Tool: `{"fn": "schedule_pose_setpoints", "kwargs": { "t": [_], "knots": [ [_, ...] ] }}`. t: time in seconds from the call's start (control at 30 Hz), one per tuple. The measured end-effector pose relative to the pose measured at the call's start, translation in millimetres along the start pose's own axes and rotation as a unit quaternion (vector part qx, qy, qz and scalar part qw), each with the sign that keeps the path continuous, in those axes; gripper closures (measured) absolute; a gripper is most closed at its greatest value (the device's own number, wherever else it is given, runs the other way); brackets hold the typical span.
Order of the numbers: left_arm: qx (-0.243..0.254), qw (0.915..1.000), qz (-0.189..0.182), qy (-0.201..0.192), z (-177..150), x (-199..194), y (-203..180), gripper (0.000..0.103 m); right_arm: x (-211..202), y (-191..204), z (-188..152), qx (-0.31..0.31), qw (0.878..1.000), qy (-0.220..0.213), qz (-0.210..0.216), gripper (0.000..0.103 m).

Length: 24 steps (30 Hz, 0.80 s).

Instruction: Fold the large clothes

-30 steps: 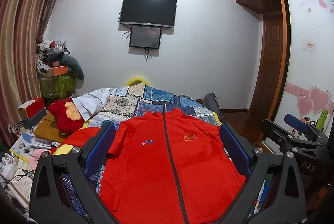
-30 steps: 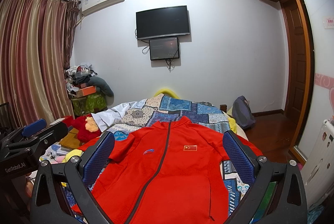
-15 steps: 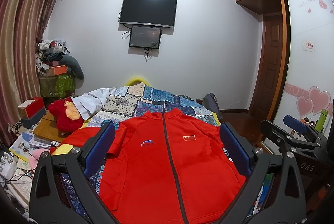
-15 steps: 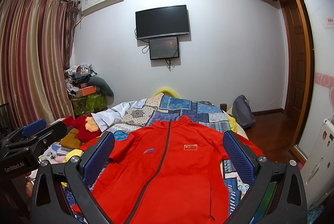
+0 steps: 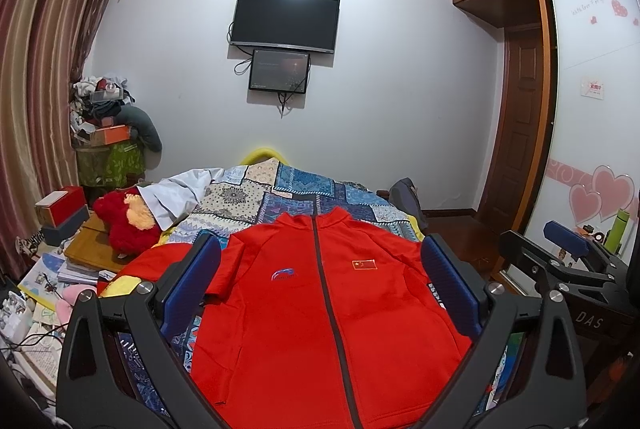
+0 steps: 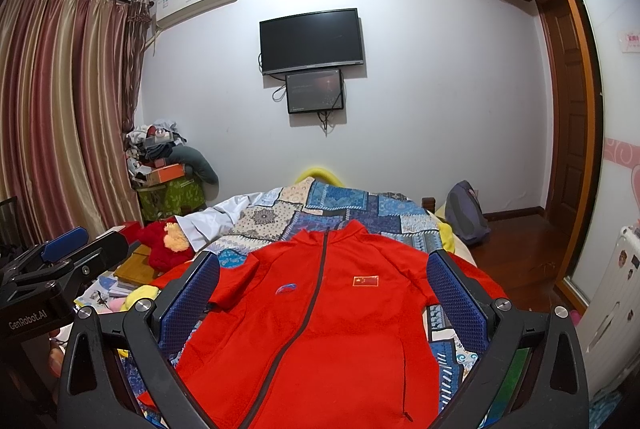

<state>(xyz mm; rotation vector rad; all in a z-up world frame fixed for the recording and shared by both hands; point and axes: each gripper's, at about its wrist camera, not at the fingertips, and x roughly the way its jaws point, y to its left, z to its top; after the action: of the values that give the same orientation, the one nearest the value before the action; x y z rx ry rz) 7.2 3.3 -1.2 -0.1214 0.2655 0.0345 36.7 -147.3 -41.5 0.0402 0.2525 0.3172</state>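
Spread front side up, a red zip-front jacket [image 5: 320, 313] lies flat on a bed covered by a blue patchwork quilt [image 5: 296, 193], its collar toward the far wall and its hem toward the cameras. Both grippers hover above the near end of the garment, touching nothing. The left gripper [image 5: 320, 285] has its blue-padded jaws spread wide and empty, and the right gripper [image 6: 324, 289] is equally wide and empty. No fold shows yet, so the step in hand is probably the first grasp. To do it well, each gripper should likely pinch one outer edge, at a shoulder seam or sleeve, catching both fabric layers but not the quilt beneath. Lifting both sides evenly should keep the zip line [image 6: 312, 313] straight. A red plush toy [image 5: 124, 221] sits left of the bed, well clear.
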Motion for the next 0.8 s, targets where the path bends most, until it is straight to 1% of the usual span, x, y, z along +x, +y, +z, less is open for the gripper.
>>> {"fn": "schedule_pose_setpoints", "kwargs": {
  "t": [0.27, 0.5, 0.67, 0.8],
  "knots": [
    [-0.002, 1.0000, 0.002, 0.004, -1.7, 3.9, 2.1, 0.002, 6.8, -4.4, -5.6, 0.001, 1.000, 0.005, -0.001, 0.000],
    [-0.006, 0.9998, 0.010, 0.017, -5.0, 21.1, 9.3, 0.002, 22.7, -2.9, -6.3, 0.004, 1.000, 0.022, -0.002, 0.000],
    [-0.007, 0.9989, 0.027, 0.038, -5.5, 46.0, 24.0, 0.002, 48.9, -3.8, -7.2, 0.003, 0.999, 0.040, -0.003, 0.000],
    [-0.006, 0.9974, 0.042, 0.058, -3.2, 71.3, 41.2, 0.002, 84.3, -6.8, -5.3, 0.001, 0.998, 0.063, 0.008, 0.000]
  ]
}}
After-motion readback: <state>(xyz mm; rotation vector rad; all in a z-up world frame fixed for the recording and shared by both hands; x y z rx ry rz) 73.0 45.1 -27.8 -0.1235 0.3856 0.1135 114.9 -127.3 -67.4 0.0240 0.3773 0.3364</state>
